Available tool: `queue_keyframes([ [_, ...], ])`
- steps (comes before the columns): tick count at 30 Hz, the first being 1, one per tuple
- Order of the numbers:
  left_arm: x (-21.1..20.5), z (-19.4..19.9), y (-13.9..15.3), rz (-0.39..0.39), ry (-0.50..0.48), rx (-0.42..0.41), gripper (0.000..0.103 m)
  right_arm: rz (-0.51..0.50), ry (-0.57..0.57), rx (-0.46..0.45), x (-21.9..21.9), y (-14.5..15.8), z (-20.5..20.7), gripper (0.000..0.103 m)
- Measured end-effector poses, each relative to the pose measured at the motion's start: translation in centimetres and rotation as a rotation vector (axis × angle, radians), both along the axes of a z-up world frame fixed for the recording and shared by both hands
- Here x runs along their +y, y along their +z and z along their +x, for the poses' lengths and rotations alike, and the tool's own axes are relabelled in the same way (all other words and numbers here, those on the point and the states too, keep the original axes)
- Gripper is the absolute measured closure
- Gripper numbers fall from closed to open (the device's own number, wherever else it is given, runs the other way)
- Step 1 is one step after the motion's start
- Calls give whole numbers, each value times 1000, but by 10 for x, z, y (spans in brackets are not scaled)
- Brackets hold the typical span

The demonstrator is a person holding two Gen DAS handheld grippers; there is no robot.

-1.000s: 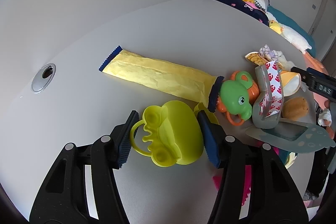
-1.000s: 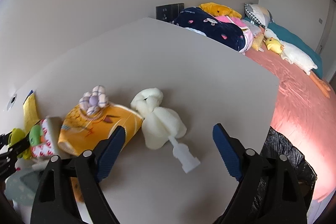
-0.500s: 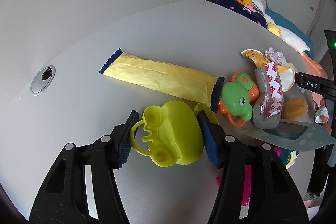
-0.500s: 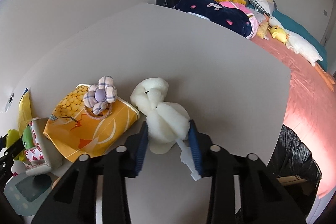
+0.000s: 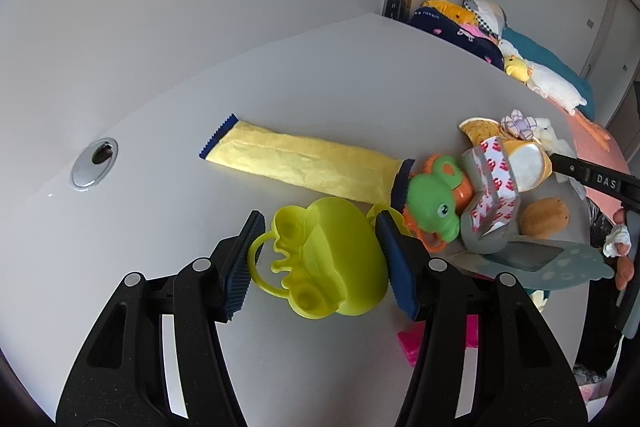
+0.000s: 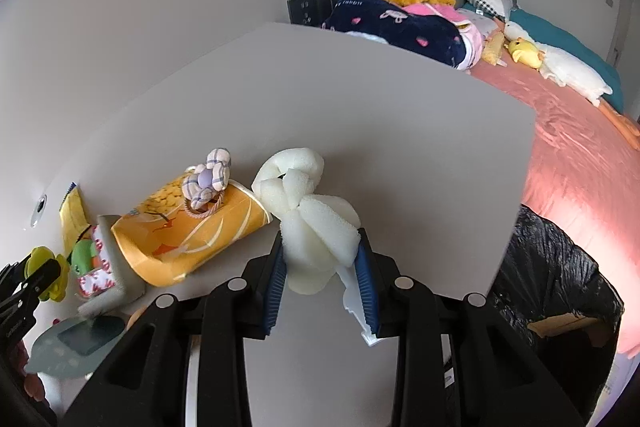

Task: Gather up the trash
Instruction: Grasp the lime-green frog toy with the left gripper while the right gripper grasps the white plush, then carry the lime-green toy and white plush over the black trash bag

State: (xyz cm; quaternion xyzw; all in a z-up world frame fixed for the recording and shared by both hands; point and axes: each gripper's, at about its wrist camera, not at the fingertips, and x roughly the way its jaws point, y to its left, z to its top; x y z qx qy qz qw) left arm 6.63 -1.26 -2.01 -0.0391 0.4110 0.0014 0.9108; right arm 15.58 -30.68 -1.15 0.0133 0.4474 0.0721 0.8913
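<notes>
My left gripper [image 5: 320, 227] is shut on a yellow-green plastic frog toy [image 5: 332, 259] just above the white table [image 5: 360, 75]. Behind it lie a long yellow wrapper [image 5: 304, 163] and a green frog toy [image 5: 430, 203]. My right gripper [image 6: 320, 239] is shut on a knotted white foam piece [image 6: 312, 219] near the table's front edge. A white plastic stub [image 6: 352, 291] sticks out beside the right pad. Left of the foam lie an orange paper cup [image 6: 192, 231] and a plaid fabric flower [image 6: 208, 175]. A black trash bag [image 6: 552, 267] stands open beyond the table's right edge.
A grey box with red-white print [image 5: 488, 195], a brown ball [image 5: 544, 217], a teal card [image 5: 532, 259] and something pink [image 5: 412, 343] crowd the front right. A metal cable hole [image 5: 95, 164] sits far left. A pink bed [image 6: 580, 155] with plush toys lies behind.
The right jaws have come together on the white foam, which lay loose between them a second ago. The left gripper keeps its hold on the yellow-green toy and has barely shifted.
</notes>
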Motion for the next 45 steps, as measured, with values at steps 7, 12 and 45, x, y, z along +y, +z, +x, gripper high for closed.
queue_keyframes([
  [7, -5, -11, 22, 11, -2, -56, 47, 16, -30, -43, -13, 17, -21, 69],
  [12, -16, -25, 37, 13, -32, -94, 47, 40, -50, -80, -22, 31, -41, 70],
  [45, -161, -72, 58, 3, -301, -158, 47, 73, -183, -152, -117, 52, -158, 70],
])
